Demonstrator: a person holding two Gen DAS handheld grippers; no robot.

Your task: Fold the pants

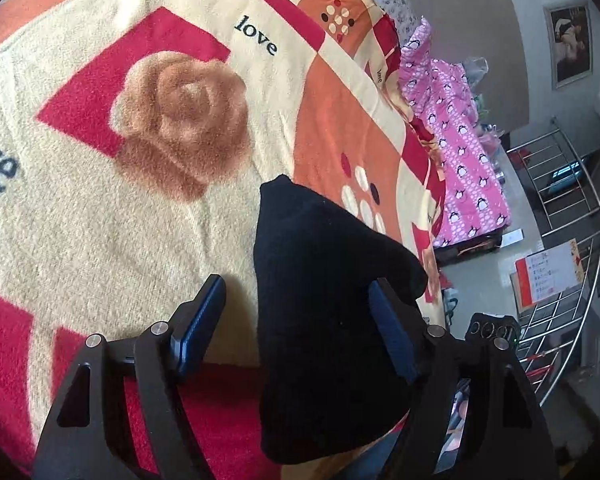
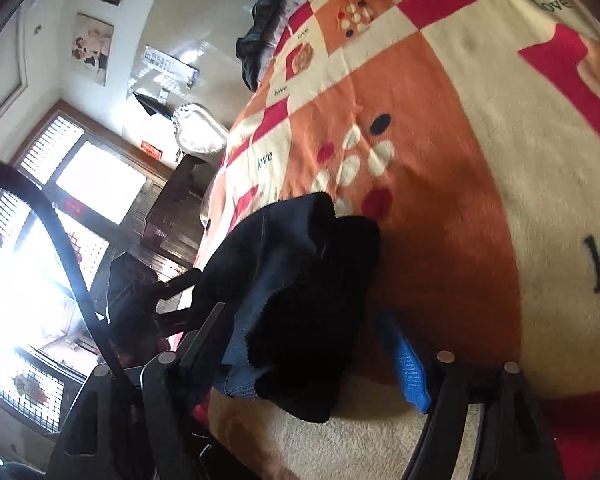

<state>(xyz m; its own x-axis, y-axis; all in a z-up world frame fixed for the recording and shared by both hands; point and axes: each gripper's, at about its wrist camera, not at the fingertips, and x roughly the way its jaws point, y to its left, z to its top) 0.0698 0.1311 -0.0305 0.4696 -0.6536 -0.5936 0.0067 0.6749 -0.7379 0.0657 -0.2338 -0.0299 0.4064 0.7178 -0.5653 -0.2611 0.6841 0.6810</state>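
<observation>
The black pants (image 1: pixel 324 240) lie in a bunched heap on a fleece blanket (image 1: pixel 140 220) with rose and "love" prints. In the left wrist view my left gripper (image 1: pixel 296 284) stands open around the heap. Its left pad (image 1: pixel 204 316) is clear of the cloth, and the right pad (image 1: pixel 392 328) is against the cloth's edge. In the right wrist view the pants (image 2: pixel 300 264) sit between the fingers of my right gripper (image 2: pixel 302 312), which is also open. The cloth drapes over the left finger (image 2: pixel 204 332), while the blue right pad (image 2: pixel 408 368) stands apart from it.
A pink penguin-print cloth (image 1: pixel 460 152) hangs over the bed's far edge, with a metal railing (image 1: pixel 560 208) beyond. A dark bag or jacket (image 2: pixel 264 28) lies at the blanket's (image 2: pixel 460 160) far end. Dark wooden furniture (image 2: pixel 172 220) and a bright window (image 2: pixel 100 184) are off the bed's side.
</observation>
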